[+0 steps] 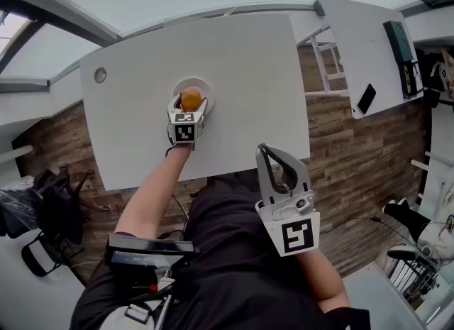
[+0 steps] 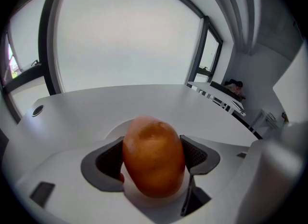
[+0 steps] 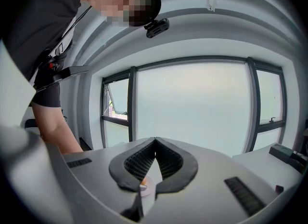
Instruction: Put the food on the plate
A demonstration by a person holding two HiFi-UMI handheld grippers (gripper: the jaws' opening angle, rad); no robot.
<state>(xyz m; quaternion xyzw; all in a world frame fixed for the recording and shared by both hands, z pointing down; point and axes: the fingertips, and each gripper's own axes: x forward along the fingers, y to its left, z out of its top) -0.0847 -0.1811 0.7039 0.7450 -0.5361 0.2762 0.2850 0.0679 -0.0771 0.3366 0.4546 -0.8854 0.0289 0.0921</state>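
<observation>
My left gripper (image 1: 190, 101) clamps its ribbed dark pads (image 2: 195, 151) on smooth, egg-shaped orange-brown food (image 2: 154, 156) over the round white plate (image 1: 206, 86). My right gripper (image 3: 155, 143) has its tips together, empty.

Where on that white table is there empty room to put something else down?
Most of the white table is bare: the wide stretch right of the plate, and the strip between plate and corner hole. Only the plate is crowded: the left gripper holds orange-brown food there.
</observation>
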